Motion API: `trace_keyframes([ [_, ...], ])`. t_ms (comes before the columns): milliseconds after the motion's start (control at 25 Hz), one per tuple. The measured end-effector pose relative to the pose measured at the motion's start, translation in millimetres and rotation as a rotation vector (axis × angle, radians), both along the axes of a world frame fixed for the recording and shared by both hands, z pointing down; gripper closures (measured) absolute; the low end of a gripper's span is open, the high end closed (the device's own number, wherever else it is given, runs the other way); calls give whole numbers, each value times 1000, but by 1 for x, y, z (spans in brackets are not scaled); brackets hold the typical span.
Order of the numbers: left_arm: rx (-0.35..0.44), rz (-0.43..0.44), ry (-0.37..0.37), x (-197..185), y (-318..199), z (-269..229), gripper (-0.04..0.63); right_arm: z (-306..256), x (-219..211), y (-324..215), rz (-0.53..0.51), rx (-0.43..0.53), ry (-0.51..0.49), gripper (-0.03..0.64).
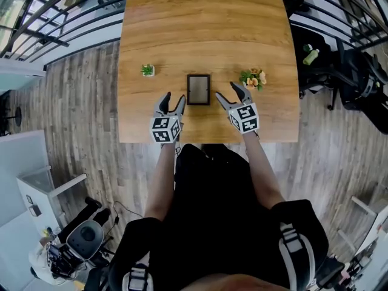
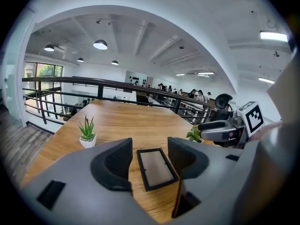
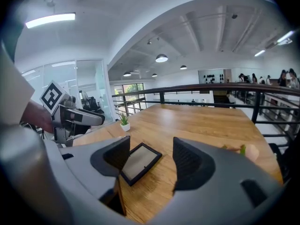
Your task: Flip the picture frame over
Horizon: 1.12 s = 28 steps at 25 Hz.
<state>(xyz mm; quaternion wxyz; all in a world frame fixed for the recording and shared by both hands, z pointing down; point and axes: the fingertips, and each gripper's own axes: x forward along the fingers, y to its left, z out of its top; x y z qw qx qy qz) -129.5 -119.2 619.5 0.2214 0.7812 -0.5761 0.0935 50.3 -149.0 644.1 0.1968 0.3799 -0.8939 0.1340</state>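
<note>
Black frame (image 1: pixel 198 89), one; plants (image 1: pixel 147 70), seemingly two

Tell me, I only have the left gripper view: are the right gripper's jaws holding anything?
Observer: No. The right gripper has its jaws apart and empty; the picture frame lies flat on the table ahead of them.
Operator: How do both grippers sit around it?
Observer: In the head view, the left gripper is just left of the picture frame and the right gripper just right of it; neither touches.
Operator: That greenery at my right?
Observer: A small pot of orange flowers.
</note>
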Motion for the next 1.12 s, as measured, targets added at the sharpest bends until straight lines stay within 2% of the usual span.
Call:
trace_keyframes([
  [600,-58,2,9,5,-4,23,357,15,3,-3,1,-43,10,319],
  [840,-103,16,12,0,-5,45,357,37,-9,7,-5,-90,24,319],
  [1120,-168,17,50,6,-7,82,357,65,2,22,10,-159,52,324],
])
